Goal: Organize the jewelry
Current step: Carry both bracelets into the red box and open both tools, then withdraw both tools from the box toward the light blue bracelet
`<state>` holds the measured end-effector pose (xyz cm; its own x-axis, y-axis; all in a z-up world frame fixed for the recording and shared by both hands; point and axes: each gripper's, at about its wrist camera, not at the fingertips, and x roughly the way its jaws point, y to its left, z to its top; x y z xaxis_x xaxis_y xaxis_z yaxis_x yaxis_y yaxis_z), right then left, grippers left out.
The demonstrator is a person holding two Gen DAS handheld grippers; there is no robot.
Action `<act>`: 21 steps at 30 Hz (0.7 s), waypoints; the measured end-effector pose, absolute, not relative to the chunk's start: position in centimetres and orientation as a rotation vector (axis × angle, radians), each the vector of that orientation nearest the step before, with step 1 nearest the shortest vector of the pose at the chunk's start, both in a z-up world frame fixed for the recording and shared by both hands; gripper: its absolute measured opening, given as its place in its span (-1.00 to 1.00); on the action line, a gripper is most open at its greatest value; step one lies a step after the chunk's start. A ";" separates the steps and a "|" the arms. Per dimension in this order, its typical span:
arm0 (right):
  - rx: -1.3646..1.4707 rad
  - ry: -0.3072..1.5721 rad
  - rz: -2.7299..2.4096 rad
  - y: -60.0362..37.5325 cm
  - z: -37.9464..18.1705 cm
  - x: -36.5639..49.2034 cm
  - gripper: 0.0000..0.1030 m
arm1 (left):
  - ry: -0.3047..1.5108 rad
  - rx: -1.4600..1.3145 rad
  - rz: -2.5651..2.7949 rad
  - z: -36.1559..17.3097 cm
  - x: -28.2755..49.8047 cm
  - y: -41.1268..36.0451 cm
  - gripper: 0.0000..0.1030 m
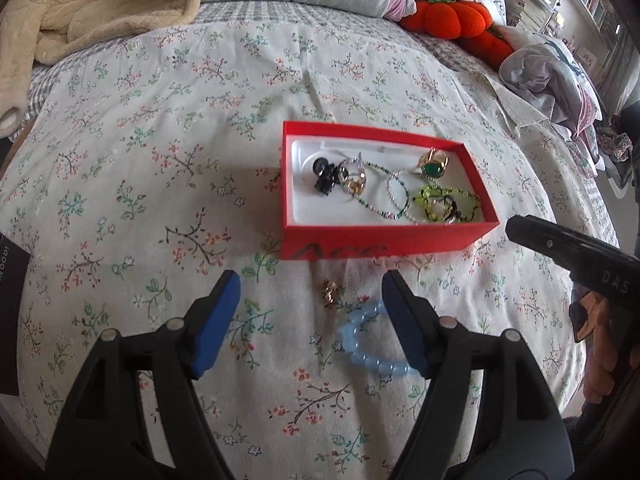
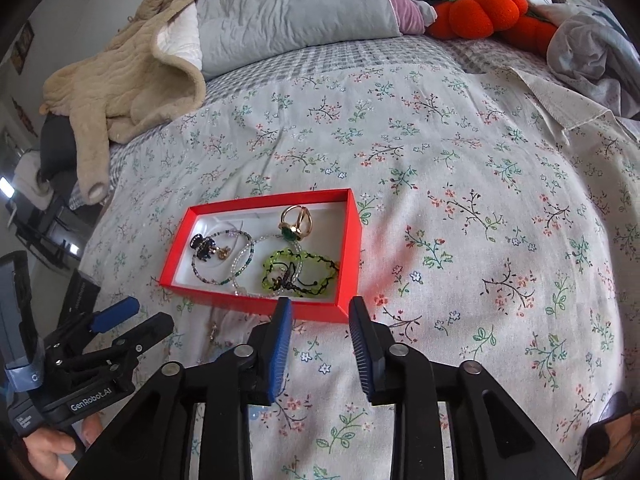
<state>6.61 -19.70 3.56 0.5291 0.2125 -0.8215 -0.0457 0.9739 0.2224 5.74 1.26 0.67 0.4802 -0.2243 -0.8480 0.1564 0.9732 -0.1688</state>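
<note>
Jewelry fills the red box [image 1: 384, 236] just ahead of the left tongs [image 1: 312, 292]: a gold ring with a green stone [image 1: 434, 166], a green beaded bracelet [image 1: 450, 202], a thin beaded strand [image 1: 394, 196] and a black piece [image 1: 325, 178] lie on its white lining. Outside the box, on the floral bedspread [image 1: 160, 160], a small gold piece [image 1: 332, 292] sits between the spread fingers of the left tongs, and a pale blue bead bracelet [image 1: 370, 340] lies by the right-hand finger, partly hidden behind it. The left tongs are released, holding nothing. The right tongs [image 2: 320, 312] are also released and empty, their tips hanging at the near edge of the box. An orange plush [image 1: 456, 20] lies far beyond both.
</note>
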 end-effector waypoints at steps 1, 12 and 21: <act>0.178 0.991 0.153 -19.7 3.6 6.3 0.38 | 1.064 -0.070 -0.230 0.3 5.6 1.4 0.43; 0.176 1.119 0.086 -19.8 0.9 5.1 0.41 | 1.183 0.014 -0.118 -2.7 3.9 2.8 0.44; 0.143 1.213 0.104 -17.4 -1.8 5.2 0.41 | 1.196 0.059 -0.111 -3.9 3.3 3.7 0.44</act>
